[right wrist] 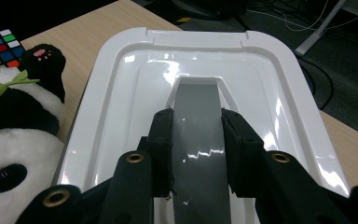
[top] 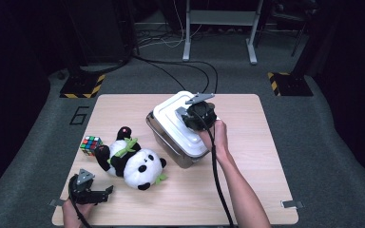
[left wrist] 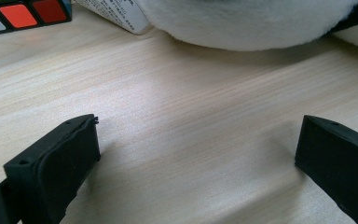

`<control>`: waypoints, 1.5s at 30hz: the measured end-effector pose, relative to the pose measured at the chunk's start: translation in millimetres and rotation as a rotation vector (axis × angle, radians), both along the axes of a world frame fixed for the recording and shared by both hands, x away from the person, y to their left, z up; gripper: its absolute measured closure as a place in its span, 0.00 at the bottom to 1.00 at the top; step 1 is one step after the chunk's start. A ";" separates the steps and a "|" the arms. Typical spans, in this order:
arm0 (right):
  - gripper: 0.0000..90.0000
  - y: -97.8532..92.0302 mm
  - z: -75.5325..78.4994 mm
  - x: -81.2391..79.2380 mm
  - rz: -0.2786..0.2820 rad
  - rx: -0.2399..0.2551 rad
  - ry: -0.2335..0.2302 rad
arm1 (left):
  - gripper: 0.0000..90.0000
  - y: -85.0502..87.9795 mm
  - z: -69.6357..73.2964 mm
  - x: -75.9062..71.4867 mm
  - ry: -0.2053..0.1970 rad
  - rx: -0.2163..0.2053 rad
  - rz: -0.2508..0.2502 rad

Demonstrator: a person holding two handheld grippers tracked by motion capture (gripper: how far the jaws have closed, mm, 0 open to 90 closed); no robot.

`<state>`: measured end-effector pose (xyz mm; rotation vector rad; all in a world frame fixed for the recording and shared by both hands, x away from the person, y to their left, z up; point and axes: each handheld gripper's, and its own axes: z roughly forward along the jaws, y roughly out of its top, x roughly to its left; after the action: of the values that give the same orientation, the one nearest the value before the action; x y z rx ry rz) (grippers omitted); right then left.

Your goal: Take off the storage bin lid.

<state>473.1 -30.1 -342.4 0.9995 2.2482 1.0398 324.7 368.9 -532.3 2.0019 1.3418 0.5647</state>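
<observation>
A clear storage box with a white lid stands at the table's middle back. My right gripper is on top of it, its jaws pressed against both sides of the lid's grey handle, shut on it. A plush panda lies to the left of the box, and a colour cube sits beyond it. My left gripper rests low near the front left corner, open, with bare wood between its jaws. The panda's white body lies just ahead of them.
The wooden table has bare room at the right and front. A white printed tag from the panda lies beside the cube. Cables and stand legs cross the dark floor behind the table.
</observation>
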 end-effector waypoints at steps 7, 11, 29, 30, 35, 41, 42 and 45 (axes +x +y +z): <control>0.74 -11.5 4.6 -1.6 -0.015 -0.006 -0.013 | 0.00 -0.3 -0.1 -0.1 -0.003 -0.001 0.003; 0.74 -18.2 5.4 -1.7 -0.027 0.003 -0.013 | 0.00 -0.3 -0.1 -0.1 -0.003 -0.001 0.003; 0.74 -54.1 6.1 -1.3 -0.087 0.040 -0.027 | 0.01 0.6 0.1 -0.2 -0.006 0.000 0.020; 0.74 -55.7 6.1 -1.4 -0.091 0.041 -0.024 | 0.01 0.6 0.1 -0.2 -0.006 0.000 0.020; 0.74 -66.7 6.2 -1.8 -0.117 0.051 -0.026 | 0.02 0.7 0.1 -0.3 -0.007 -0.002 0.024; 0.74 -82.7 4.5 -1.7 -0.146 0.062 -0.027 | 0.02 0.8 0.1 -0.4 -0.008 -0.002 0.026; 0.74 -85.4 4.3 -1.6 -0.149 0.061 -0.026 | 0.03 0.8 0.1 -0.4 -0.008 -0.002 0.026; 0.74 -92.2 3.2 -1.0 -0.164 0.064 -0.024 | 0.03 0.8 0.1 -0.4 -0.008 -0.002 0.027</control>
<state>472.1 -122.4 -339.2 1.1700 2.0860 1.0517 324.4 369.7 -532.2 1.9807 1.3656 0.5826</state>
